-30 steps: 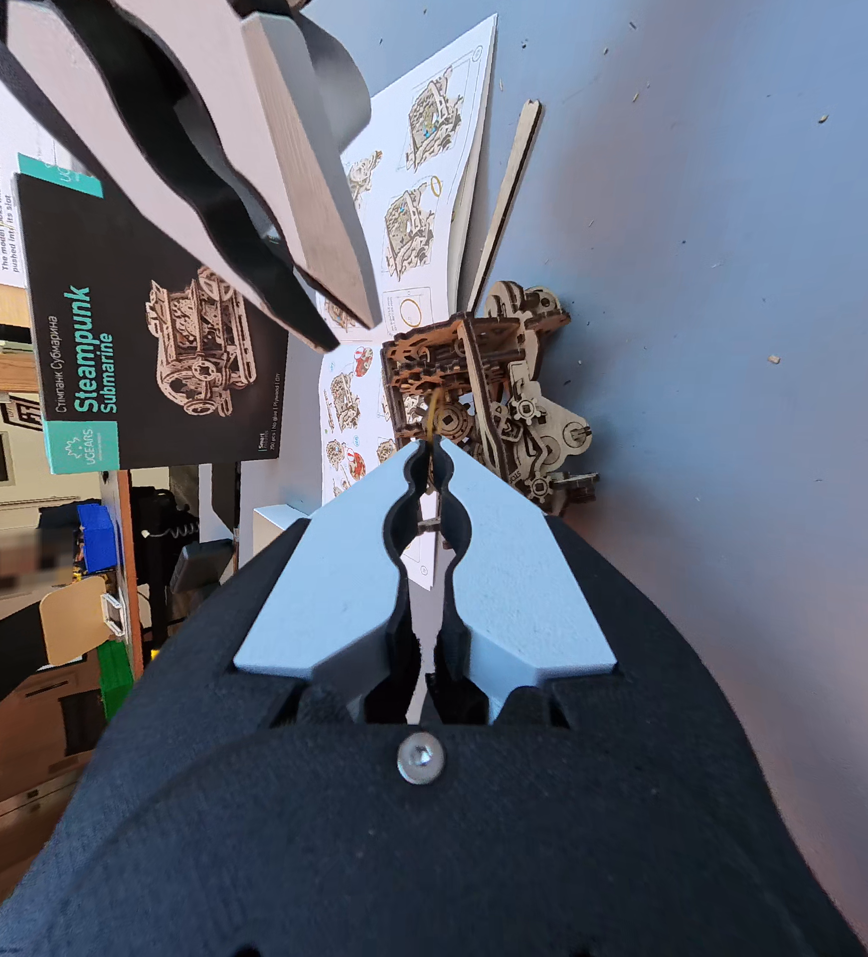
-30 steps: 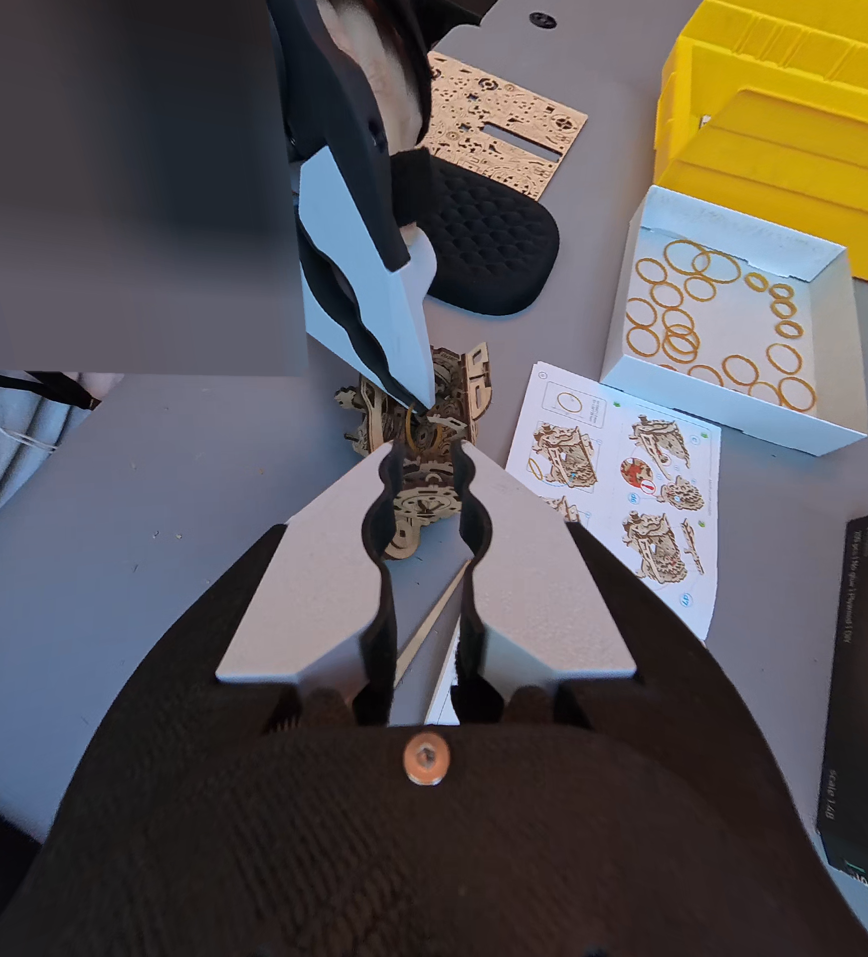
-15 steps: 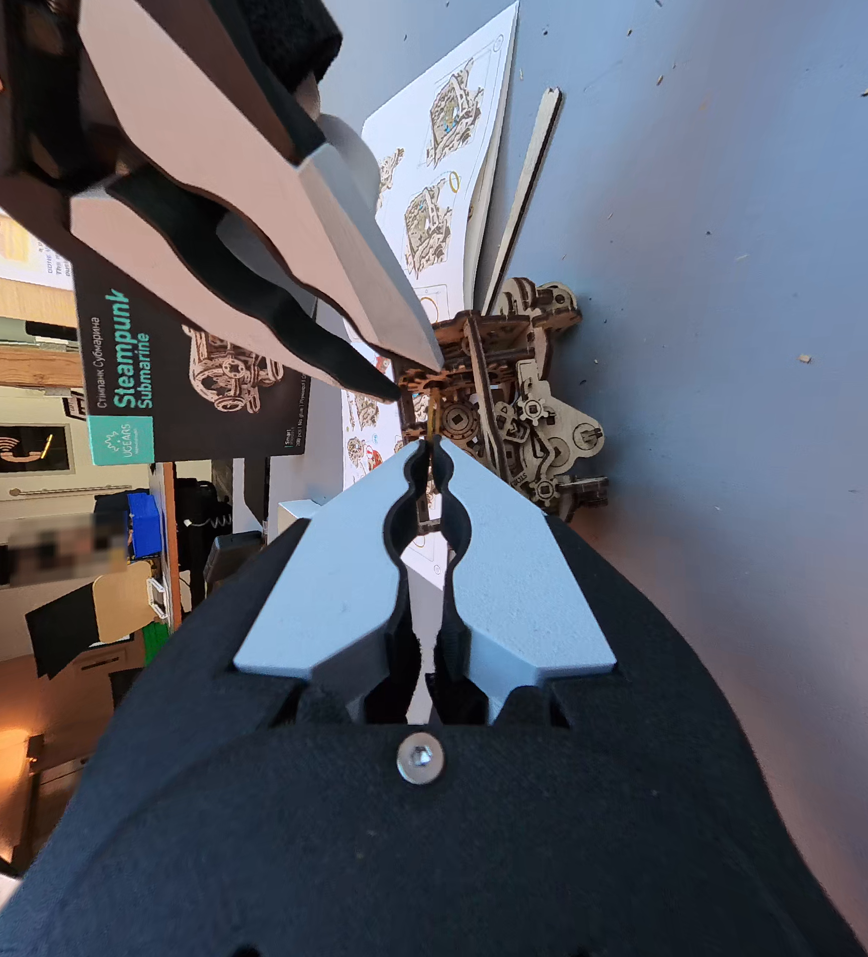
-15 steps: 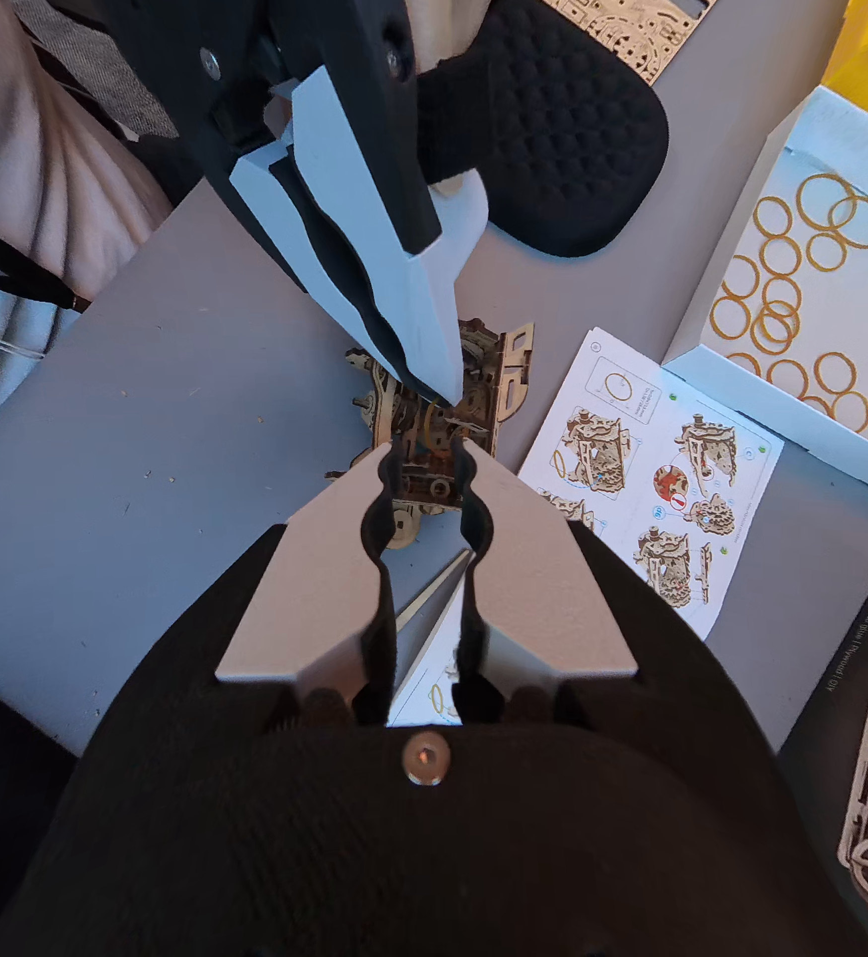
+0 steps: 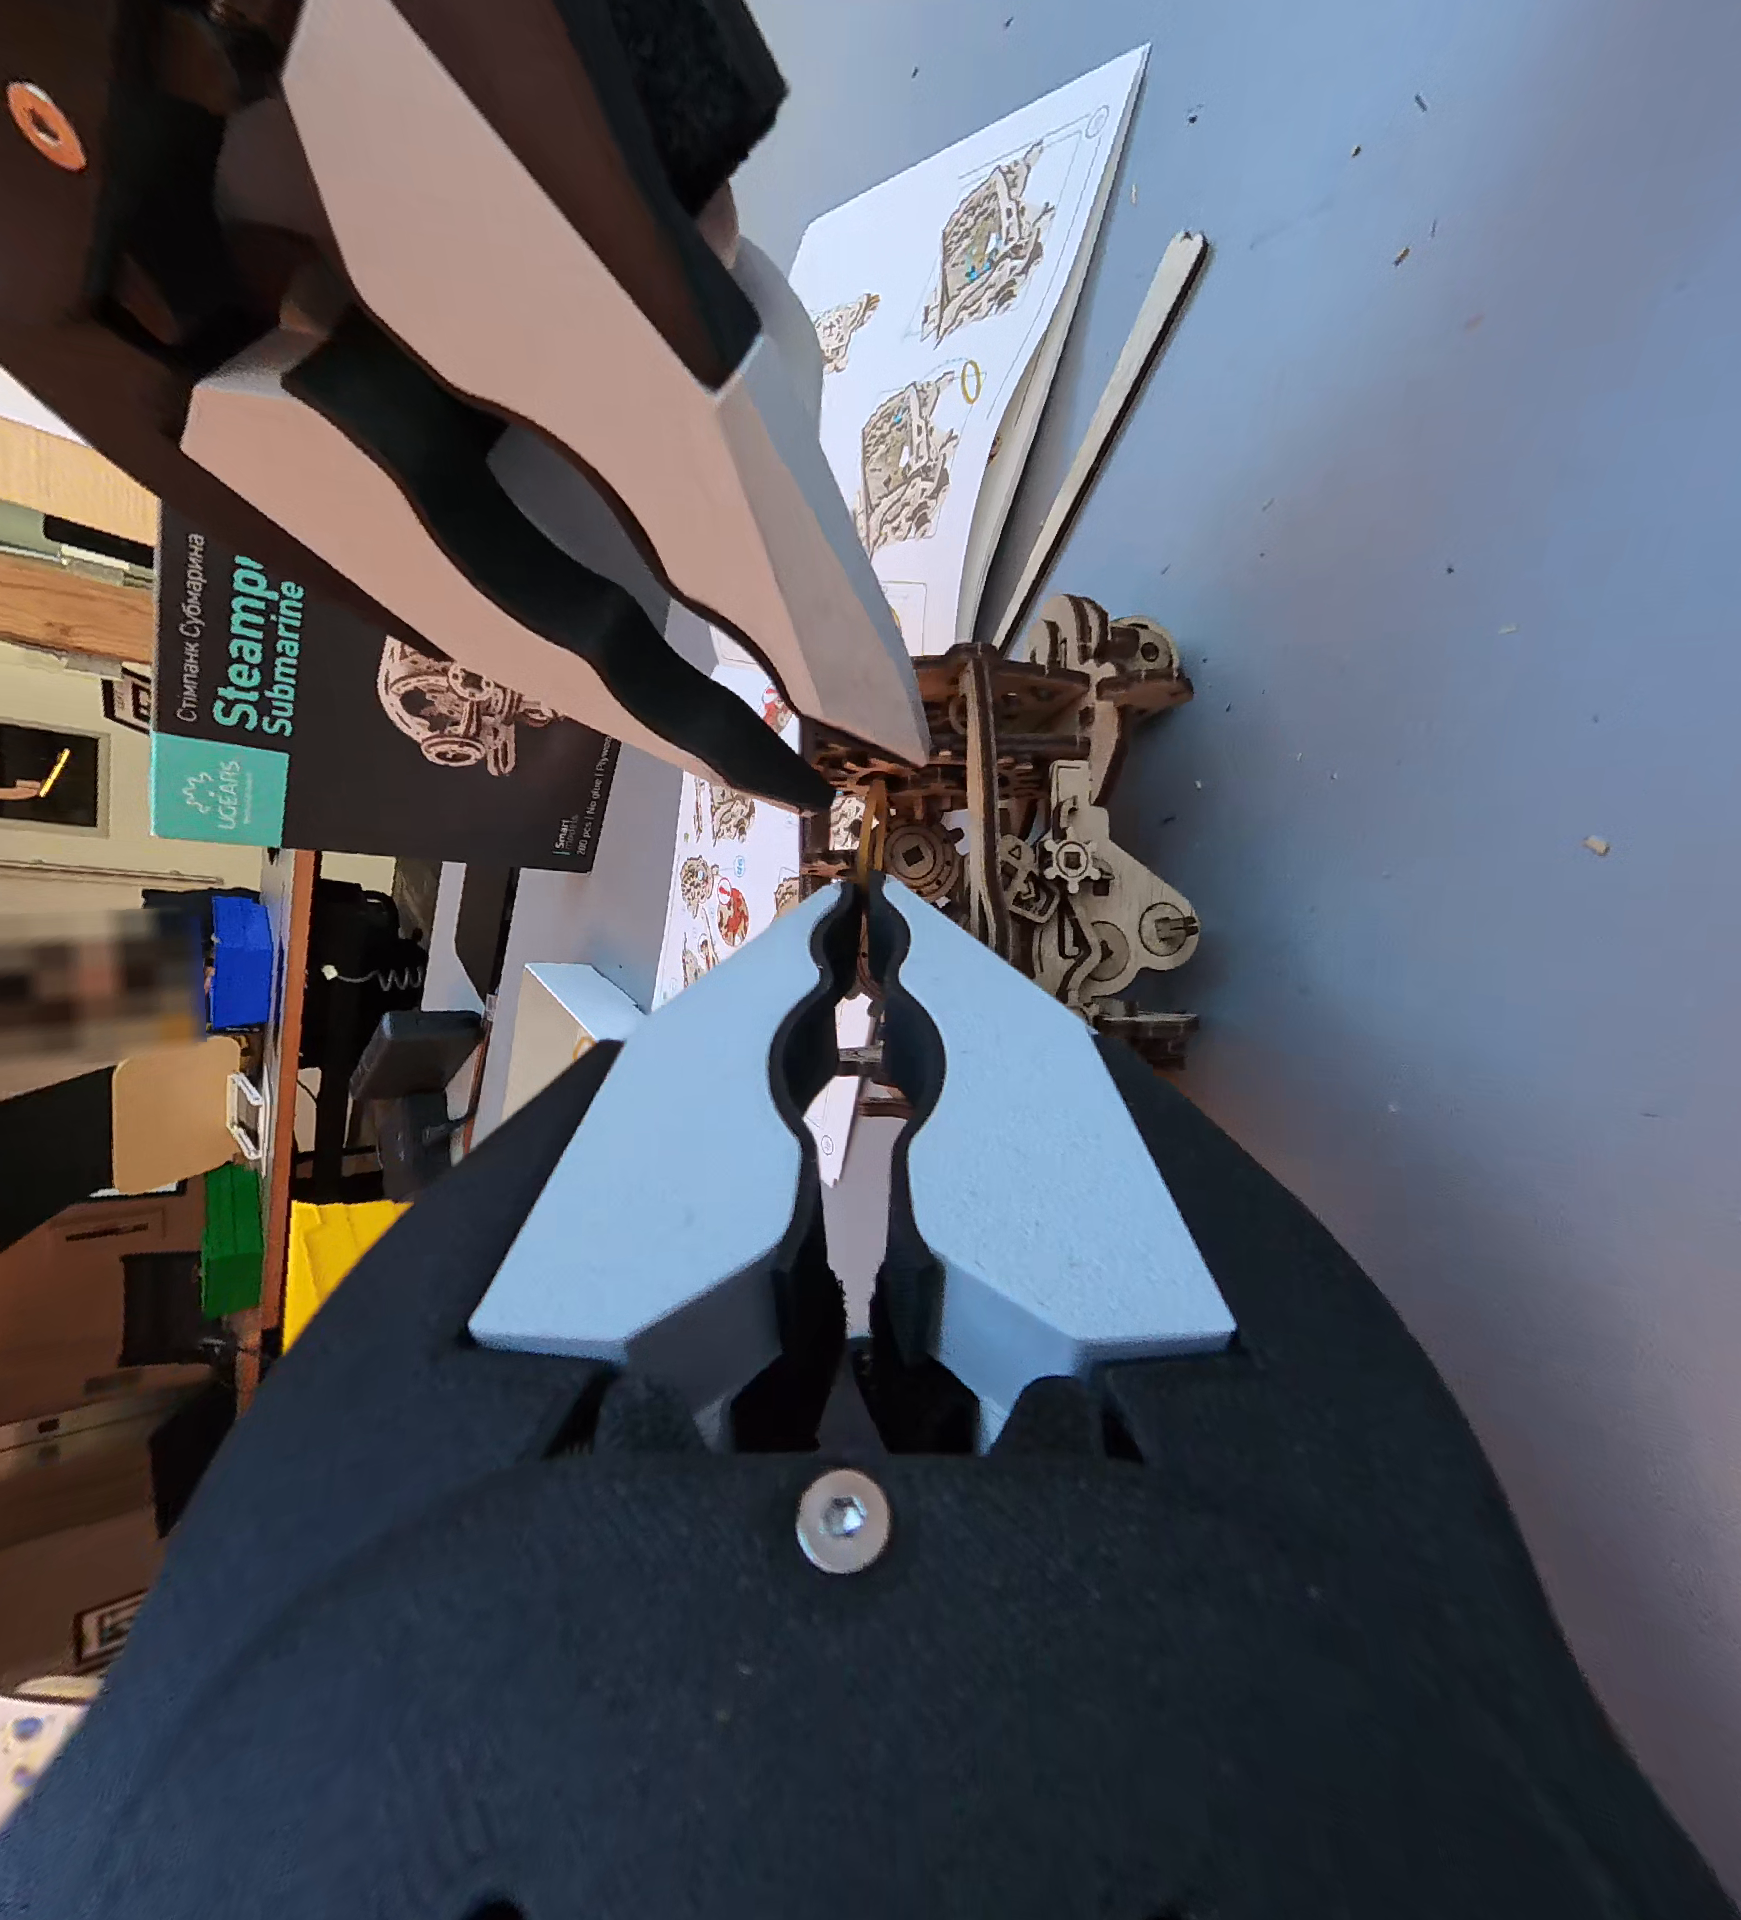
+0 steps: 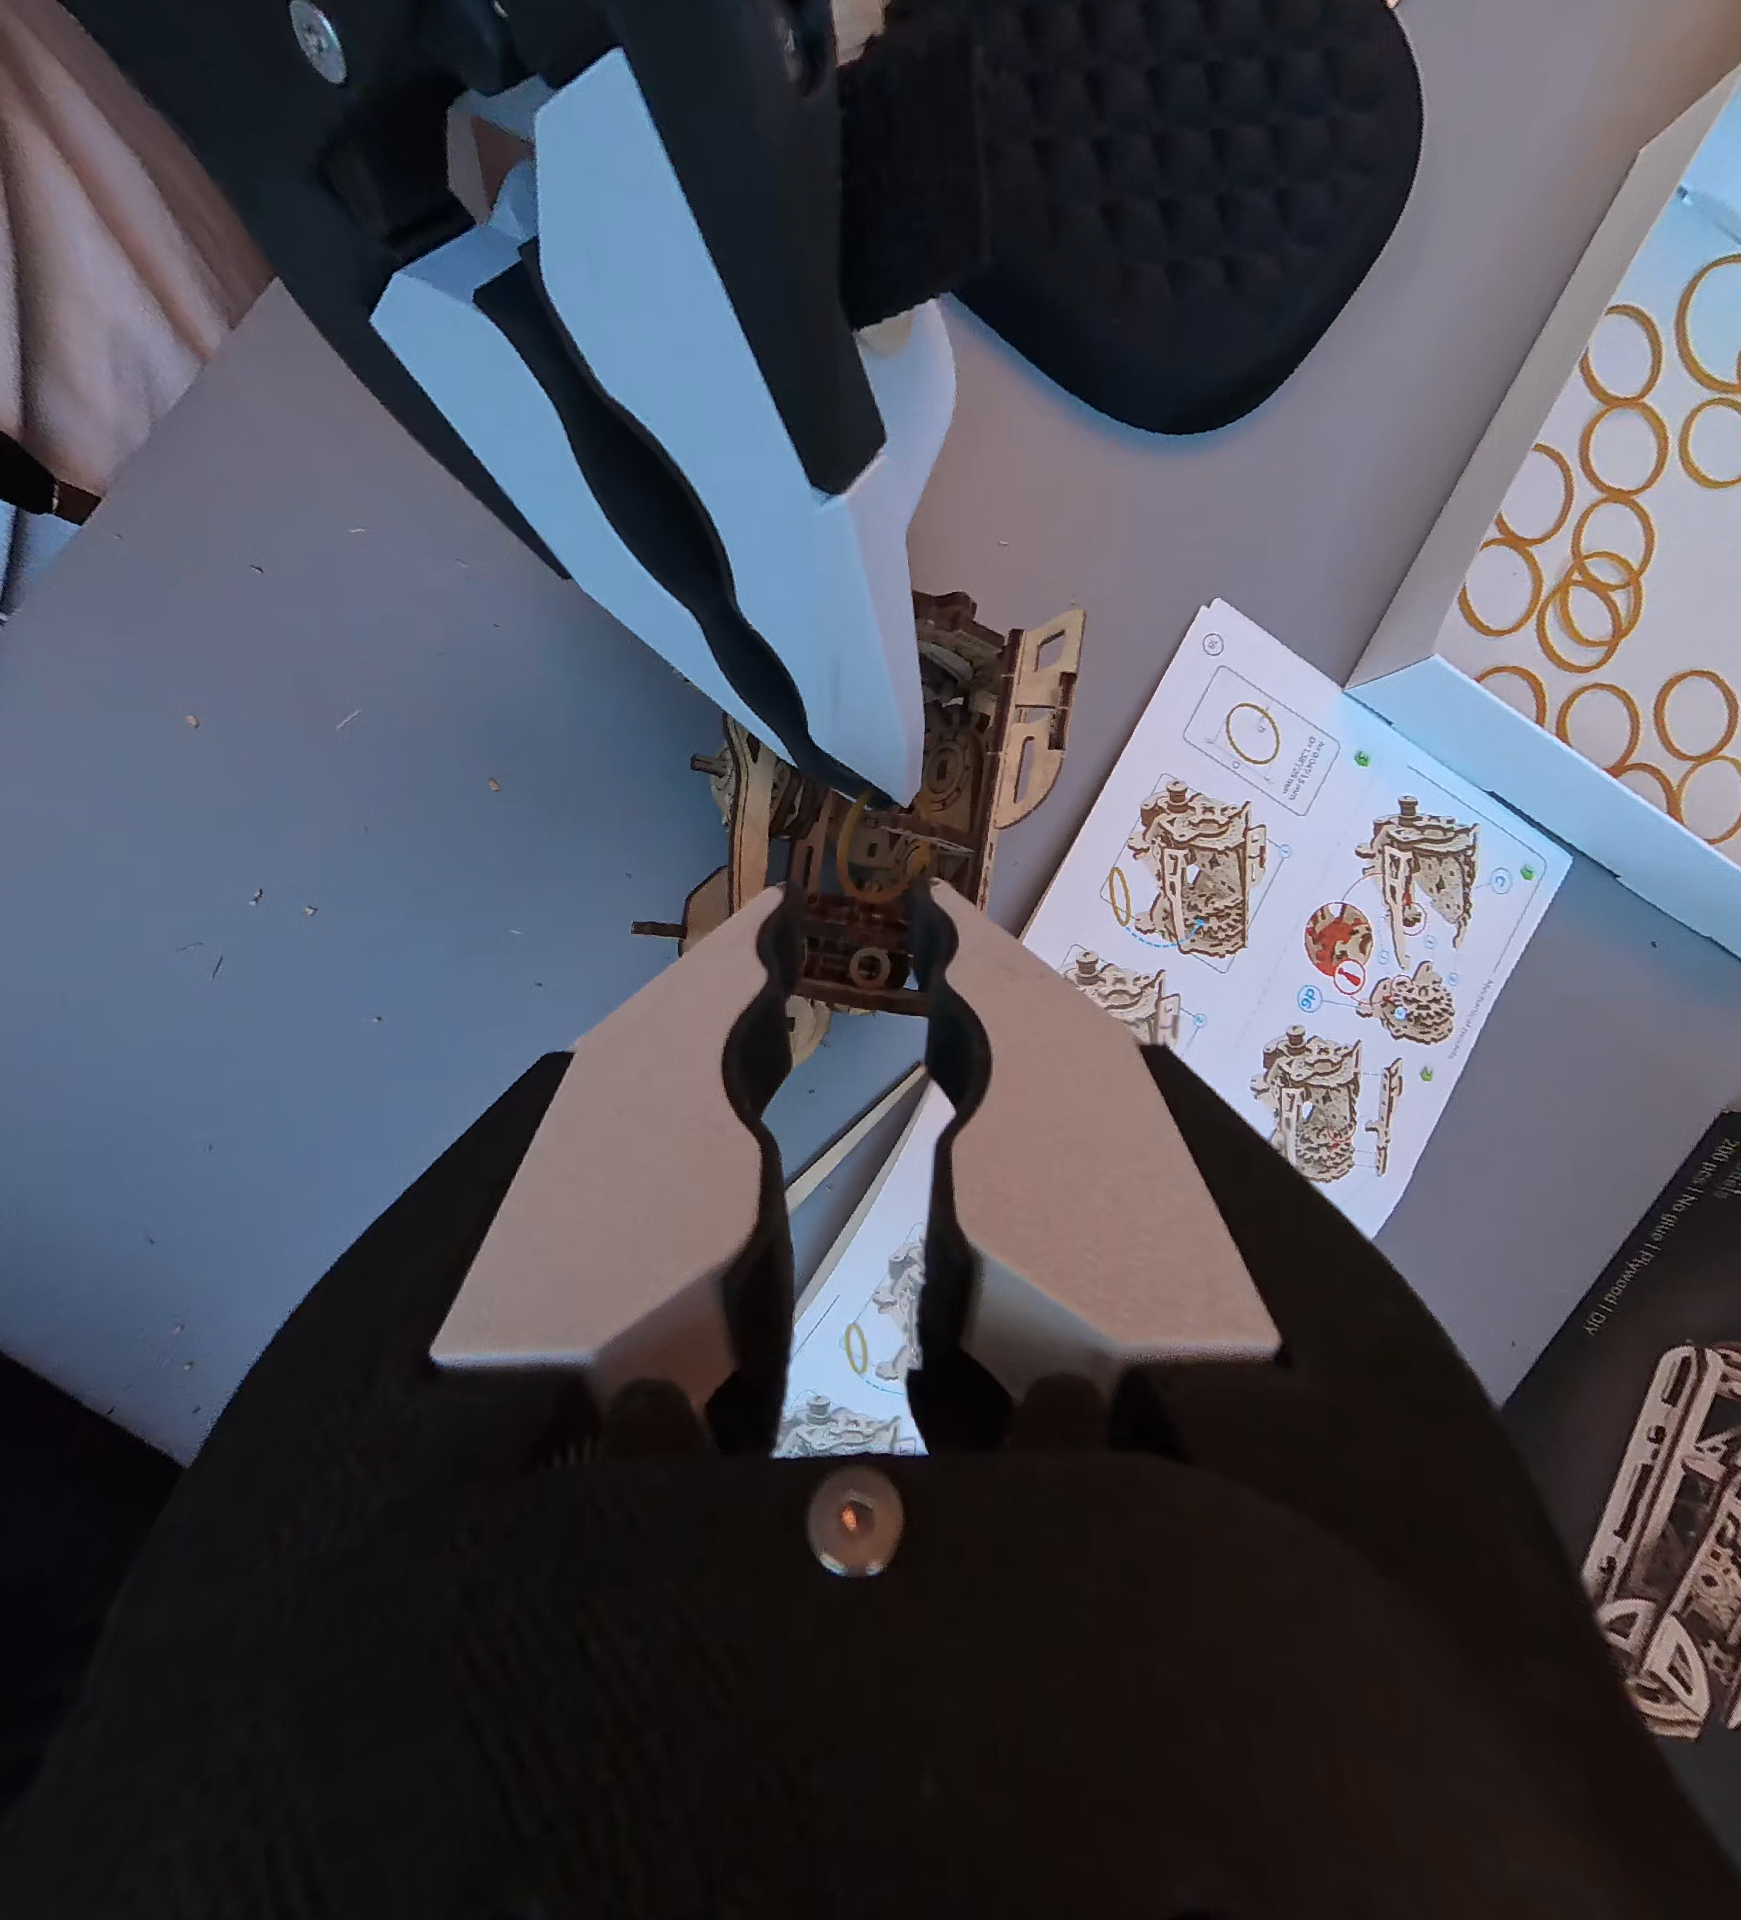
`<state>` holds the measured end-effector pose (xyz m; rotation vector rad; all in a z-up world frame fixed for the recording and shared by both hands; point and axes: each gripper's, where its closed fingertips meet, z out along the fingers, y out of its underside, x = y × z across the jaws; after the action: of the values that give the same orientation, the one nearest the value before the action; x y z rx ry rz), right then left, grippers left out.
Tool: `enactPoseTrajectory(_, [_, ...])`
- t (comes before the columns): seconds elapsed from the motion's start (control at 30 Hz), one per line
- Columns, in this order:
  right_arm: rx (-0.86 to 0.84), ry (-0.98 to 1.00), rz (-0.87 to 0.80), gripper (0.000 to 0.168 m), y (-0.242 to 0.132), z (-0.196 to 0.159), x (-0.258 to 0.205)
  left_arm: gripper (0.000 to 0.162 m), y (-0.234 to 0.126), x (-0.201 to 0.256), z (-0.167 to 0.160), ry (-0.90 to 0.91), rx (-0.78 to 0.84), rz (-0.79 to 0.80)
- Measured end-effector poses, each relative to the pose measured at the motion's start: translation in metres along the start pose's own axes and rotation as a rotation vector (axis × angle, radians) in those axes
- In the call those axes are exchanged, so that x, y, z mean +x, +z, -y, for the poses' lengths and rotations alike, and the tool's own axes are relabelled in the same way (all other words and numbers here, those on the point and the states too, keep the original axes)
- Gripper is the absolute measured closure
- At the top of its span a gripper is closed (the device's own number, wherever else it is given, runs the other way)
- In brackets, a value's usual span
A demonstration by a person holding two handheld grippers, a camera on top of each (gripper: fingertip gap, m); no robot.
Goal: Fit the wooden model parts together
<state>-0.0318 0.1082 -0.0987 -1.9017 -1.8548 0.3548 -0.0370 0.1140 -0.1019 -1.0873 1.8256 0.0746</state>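
A small laser-cut wooden model [image 5: 1042, 831] stands on the grey table [image 5: 1520, 623]; it also shows in the right wrist view [image 6: 959, 769]. My left gripper [image 5: 861, 885] is shut on a thin yellow rubber band [image 5: 872, 826] right at the model's gears. In the right wrist view the left gripper [image 6: 892, 795] comes in from above, with the band [image 6: 850, 842] hanging from its tip into the model. My right gripper [image 6: 860, 900] is open, with its fingertips on either side of the model's near end. In the left wrist view the right gripper [image 5: 861, 774] reaches the model's top.
An instruction sheet [image 6: 1292, 914] lies right of the model. A white tray [image 6: 1572, 800] holds several rubber bands. A black kit box [image 6: 1728, 1403] lies at the lower right. A thin wooden stick [image 5: 1105, 436] lies beside the model. A black padded rest [image 6: 1157, 208] lies behind it. Left and right tips are no more than a few centimetres apart. My right gripper's tips are some 11 centimetres from the thin wooden stick [image 5: 1105, 436].
My right gripper has moved in closer and lower until its tips straddle the model, with the same gap between them. My left gripper has kept its hold on the band at the model.
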Motion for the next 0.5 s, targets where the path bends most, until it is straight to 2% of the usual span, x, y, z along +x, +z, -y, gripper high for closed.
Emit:
enactPoseTrajectory(0.2, [-0.008,-0.053,-0.043,0.157,-0.0008,0.0079,0.0005,0.162,-0.0009,0.0011,0.0010,-0.066,-0.010,-0.007])
enactPoseTrajectory(0.5, [-0.124,-0.216,-0.163,0.168,0.0045,0.0041,0.0015,0.162,-0.0011,0.0006,-0.0010,-0.091,-0.014,-0.024])
